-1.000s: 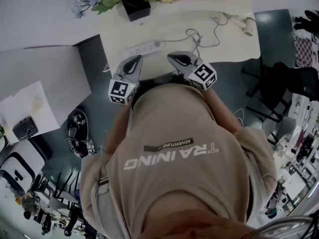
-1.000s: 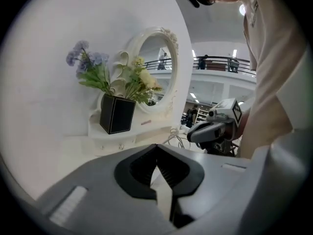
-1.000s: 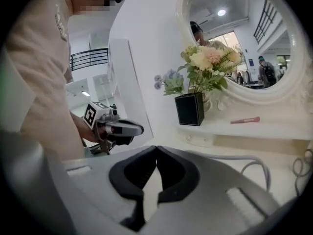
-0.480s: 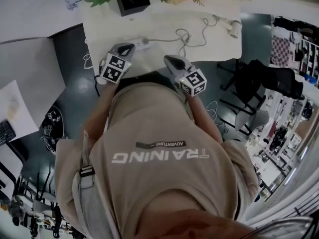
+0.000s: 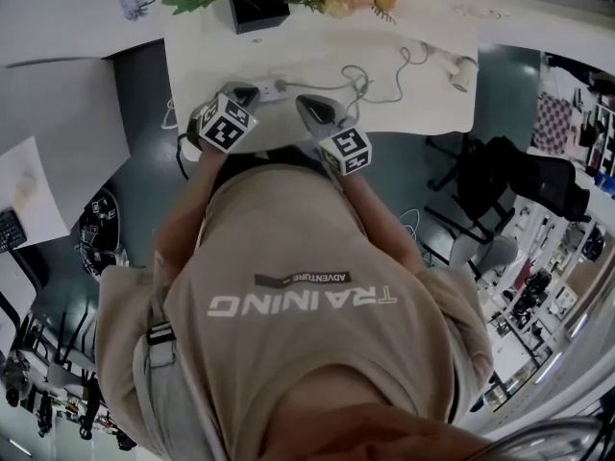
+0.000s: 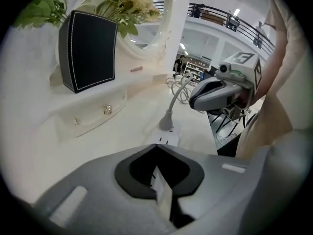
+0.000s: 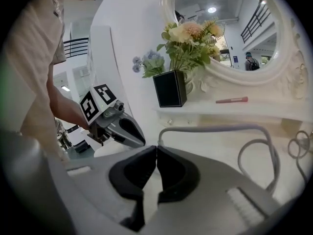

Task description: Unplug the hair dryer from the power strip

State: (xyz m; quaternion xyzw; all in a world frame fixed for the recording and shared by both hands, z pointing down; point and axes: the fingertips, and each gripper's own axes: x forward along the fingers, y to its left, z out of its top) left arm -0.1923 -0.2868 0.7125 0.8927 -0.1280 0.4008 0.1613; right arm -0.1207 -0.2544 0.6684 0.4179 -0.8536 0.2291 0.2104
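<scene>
A white power strip lies on the white dressing table. A grey plug stands in the power strip, and its grey cord loops right to the white hair dryer at the table's right end. My left gripper is shut, its tips just short of the strip's near end. My right gripper is shut too, hovering right of the plug; the cord arcs just beyond its tips. Neither holds anything.
A black square vase of flowers stands at the back of the table. A round mirror and a red pen-like stick on a small shelf are behind. Chairs and clutter fill the floor at the right.
Both grippers have moved forward over the table's front edge and closer together, toward the power strip. The head view has shifted with the person.
</scene>
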